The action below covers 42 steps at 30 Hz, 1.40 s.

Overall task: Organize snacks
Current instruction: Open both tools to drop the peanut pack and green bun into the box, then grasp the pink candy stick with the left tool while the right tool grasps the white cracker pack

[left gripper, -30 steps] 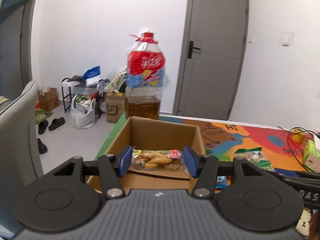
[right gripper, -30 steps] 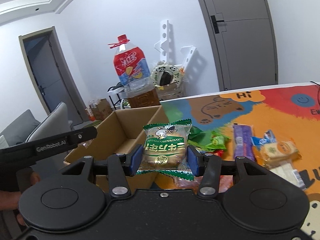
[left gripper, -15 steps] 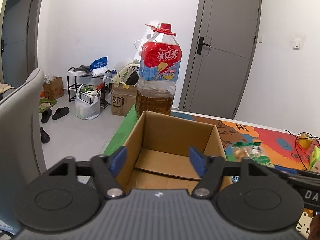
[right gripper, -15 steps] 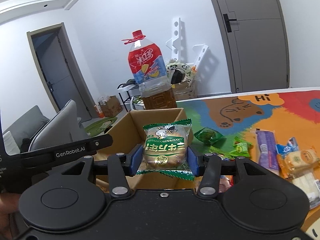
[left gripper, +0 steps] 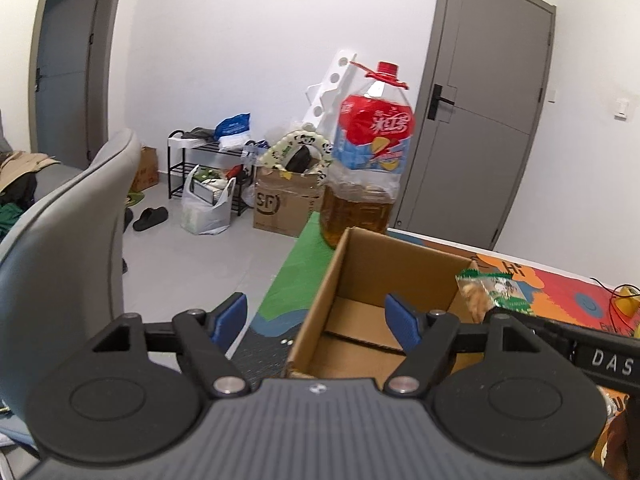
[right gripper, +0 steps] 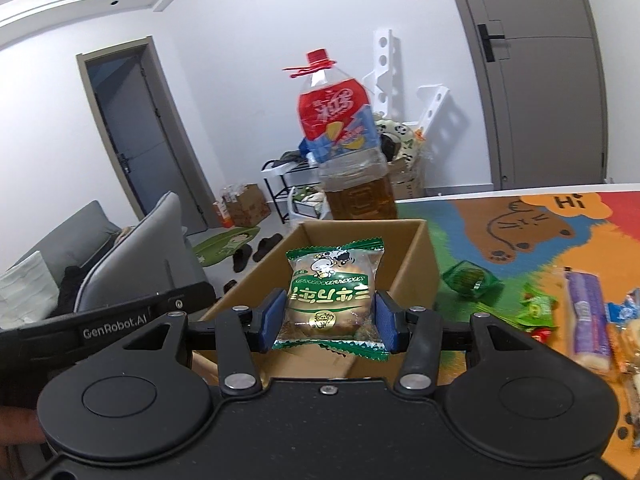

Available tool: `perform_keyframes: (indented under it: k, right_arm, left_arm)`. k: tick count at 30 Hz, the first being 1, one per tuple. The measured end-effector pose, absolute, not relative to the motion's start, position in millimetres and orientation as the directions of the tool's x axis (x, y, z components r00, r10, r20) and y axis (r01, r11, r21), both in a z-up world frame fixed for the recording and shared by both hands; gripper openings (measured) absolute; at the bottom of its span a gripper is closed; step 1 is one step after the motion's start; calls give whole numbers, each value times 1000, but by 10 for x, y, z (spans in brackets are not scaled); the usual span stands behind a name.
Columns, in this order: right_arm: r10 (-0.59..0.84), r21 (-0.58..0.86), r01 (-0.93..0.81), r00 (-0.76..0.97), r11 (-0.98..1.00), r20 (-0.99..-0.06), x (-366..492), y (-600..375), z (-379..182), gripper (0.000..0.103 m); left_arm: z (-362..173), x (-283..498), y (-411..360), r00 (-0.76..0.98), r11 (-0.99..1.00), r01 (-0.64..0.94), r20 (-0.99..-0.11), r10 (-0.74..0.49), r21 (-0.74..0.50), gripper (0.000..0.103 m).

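Observation:
An open cardboard box [left gripper: 360,264] [right gripper: 416,256] stands at the table's left end. My left gripper [left gripper: 316,320] is open and empty, held over the box's near left corner. My right gripper [right gripper: 330,320] is shut on a green-wrapped pastry packet [right gripper: 334,300] and holds it above the box's near edge. That packet also shows in the left wrist view [left gripper: 492,292] at the box's right wall. Several loose snack packets [right gripper: 588,312] lie on the colourful mat [right gripper: 532,216] to the right of the box.
A large oil bottle [left gripper: 368,168] [right gripper: 348,152] with a red label stands right behind the box. A grey chair [left gripper: 68,232] is to the left of the table. Yellow object and cable [left gripper: 624,300] lie at the mat's far right. Floor clutter sits by the far wall.
My left gripper let go of a clear packet of small cakes over the box, opened and drew back to the left. My right gripper moved left with the green packet, over the box.

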State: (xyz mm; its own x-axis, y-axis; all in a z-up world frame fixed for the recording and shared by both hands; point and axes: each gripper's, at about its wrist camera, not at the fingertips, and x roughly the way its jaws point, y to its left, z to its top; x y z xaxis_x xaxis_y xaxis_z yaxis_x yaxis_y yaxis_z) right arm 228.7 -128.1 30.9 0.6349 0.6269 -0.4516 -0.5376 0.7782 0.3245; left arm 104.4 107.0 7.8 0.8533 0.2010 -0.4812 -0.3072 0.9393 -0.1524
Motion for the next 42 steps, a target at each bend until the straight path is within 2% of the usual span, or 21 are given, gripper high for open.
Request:
perform_keyframes:
  k: [8, 21, 27, 31, 39, 42]
  right_arm:
    - [627, 342, -526, 629, 778, -459, 2300, -1296, 270, 58]
    - [541, 335, -425, 680, 841, -495, 2125, -1876, 168, 67]
    - [510, 327, -393, 704, 859, -494, 2053, -2126, 163, 80]
    - [479, 318, -362, 726, 876, -493, 2005, -2306, 148, 84]
    - [424, 319, -293, 746, 901, -514, 1945, -2633, 63, 85]
    - [409, 315, -278, 753, 908, -515, 1918, -2721, 46, 92]
  left_arm:
    - [21, 973, 1104, 846, 931, -319, -497, 195, -176, 85]
    - [-59, 981, 713, 855, 953, -232, -508, 106, -193, 93]
    - [-56, 961, 529, 857, 958, -201, -510, 72, -203, 96]
    - [-55, 922, 375, 862, 965, -172, -504, 51, -197, 100]
    - [-66, 904, 42, 863, 978, -98, -506, -10, -186, 103]
    - [-75, 919, -60, 861, 981, -74, -508, -29, -181, 103]
